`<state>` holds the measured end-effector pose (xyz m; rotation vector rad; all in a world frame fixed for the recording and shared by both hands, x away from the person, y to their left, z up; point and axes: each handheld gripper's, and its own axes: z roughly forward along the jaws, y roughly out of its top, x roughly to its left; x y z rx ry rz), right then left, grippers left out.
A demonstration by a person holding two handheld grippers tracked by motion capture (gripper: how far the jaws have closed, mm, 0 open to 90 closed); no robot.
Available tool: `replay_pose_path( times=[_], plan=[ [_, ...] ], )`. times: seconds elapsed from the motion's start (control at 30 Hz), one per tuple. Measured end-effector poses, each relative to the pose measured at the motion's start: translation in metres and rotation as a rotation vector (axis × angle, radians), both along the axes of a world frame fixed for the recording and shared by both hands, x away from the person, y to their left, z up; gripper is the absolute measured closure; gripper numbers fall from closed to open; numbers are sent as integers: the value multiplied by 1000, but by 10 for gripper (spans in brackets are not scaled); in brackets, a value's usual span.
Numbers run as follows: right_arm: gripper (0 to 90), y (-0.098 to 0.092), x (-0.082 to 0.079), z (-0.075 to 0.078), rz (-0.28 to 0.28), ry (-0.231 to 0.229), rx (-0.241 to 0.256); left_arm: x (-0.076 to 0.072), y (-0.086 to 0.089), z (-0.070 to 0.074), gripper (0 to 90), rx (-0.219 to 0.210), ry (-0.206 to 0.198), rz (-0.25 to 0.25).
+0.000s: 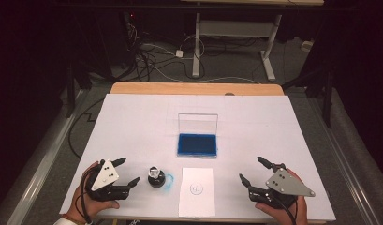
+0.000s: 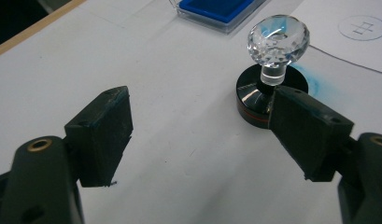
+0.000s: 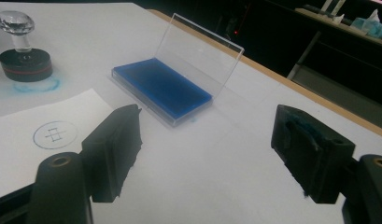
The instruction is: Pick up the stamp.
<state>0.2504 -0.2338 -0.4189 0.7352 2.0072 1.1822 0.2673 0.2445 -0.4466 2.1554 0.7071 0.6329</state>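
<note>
A stamp (image 1: 156, 176) with a clear faceted knob (image 2: 278, 38) and a round black base (image 3: 25, 65) stands upright on the white table cover, blue ink smeared around it. Right of it lies a white paper sheet (image 1: 196, 191) printed with a small circled mark (image 3: 55, 135). Behind the sheet sits a blue ink pad (image 1: 197, 144) in a clear case, its lid (image 3: 198, 55) raised. My left gripper (image 1: 127, 172) is open just left of the stamp, holding nothing. My right gripper (image 1: 253, 170) is open at the front right, nothing between its jaws.
The white cover (image 1: 133, 122) lies over a wooden table whose far edge (image 1: 194, 88) shows beyond it. Past the table, cables (image 1: 151, 56) lie on the floor beside a desk frame (image 1: 236, 33). Dark rails run along both sides.
</note>
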Motion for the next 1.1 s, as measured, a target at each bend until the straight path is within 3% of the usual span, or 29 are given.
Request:
replay_pose_path(
  times=[0.03, 0.27, 0.43, 0.57, 0.67, 0.87, 1.0, 1.07, 1.1],
  plan=[
    [244, 0, 0, 0, -1, 0, 0, 0, 0, 0, 208, -6, 21, -5],
    [244, 1, 1, 1, -6, 0, -10, -3, 0, 5, 209, 23, 19, -34],
    [253, 6, 0, -1, -3, -1, -36, -4, 2, 17, 209, -12, 58, -37],
    [260, 7, -1, -1, -8, -9, -32, 1, -8, 24, 209, 28, 112, -63],
    [260, 8, 1, -2, -9, 1, -39, 9, -19, 30, 210, 31, 163, -105],
    [264, 10, 4, -7, -5, 22, -60, 19, -35, 32, 228, 52, 195, -164],
    [264, 11, 4, -8, -3, 27, -68, 29, -49, 28, 250, 97, 239, -187],
    [264, 11, 4, -8, -3, 26, -72, 34, -58, 23, 263, 145, 274, -195],
    [264, 11, 4, -8, -3, 26, -72, 34, -58, 23, 287, 145, 274, -195]
  ],
)
